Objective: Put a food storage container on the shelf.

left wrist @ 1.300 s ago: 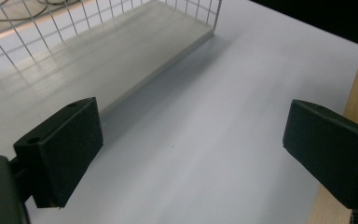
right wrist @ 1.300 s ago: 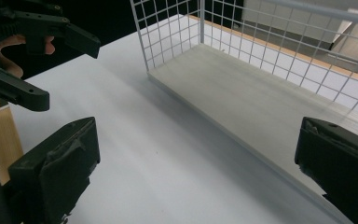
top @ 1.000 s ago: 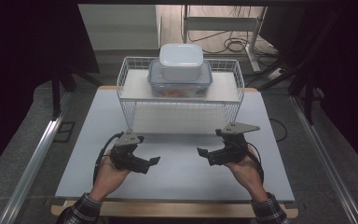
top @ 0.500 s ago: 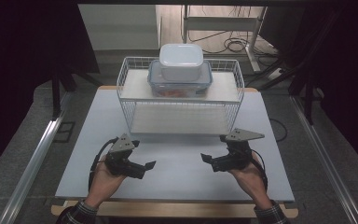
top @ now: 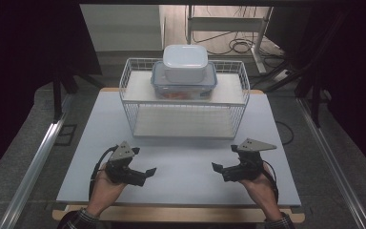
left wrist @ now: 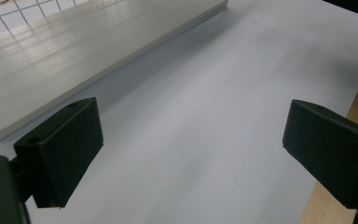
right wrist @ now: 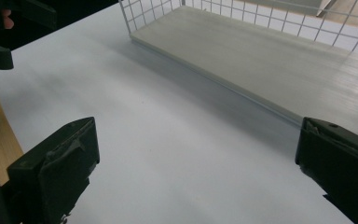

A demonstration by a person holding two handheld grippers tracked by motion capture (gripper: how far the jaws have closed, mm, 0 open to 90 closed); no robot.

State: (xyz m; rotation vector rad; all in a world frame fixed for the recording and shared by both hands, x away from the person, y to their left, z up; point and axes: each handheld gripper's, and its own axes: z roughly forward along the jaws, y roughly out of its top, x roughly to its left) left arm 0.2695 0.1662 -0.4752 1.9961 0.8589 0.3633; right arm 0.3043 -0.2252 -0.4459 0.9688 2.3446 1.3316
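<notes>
White table top (top: 181, 162) is bare at the near end, w/ both hands resting low on it. Left gripper (top: 143, 174) sits near-left, jaws spread wide, nothing between them; the left gripper view has just plain table between the two black pads (left wrist: 65, 149). Right gripper (top: 221, 169) sits near-right, also wide apart and holding nothing; its own view looks across the table toward the rack's lower shelf (right wrist: 279, 65).

Wire rack (top: 183, 102) stands at the far-middle of the table, well apart from both grippers. On its top shelf: a clear box w/ blue rim (top: 184, 83), and a white tub (top: 185, 62) stacked on top of that. Something orange shows inside the clear box, can't tell what. Lower shelf looks bare.

Progress, as I read it: nothing's in hand and nothing's touched. Both boxes sit stacked up top, so if the job is handling those boxes, prob. all of it is left: reach to the rack, grip, lift, place. Could equally be a resting point between steps; can't tell from this.
</notes>
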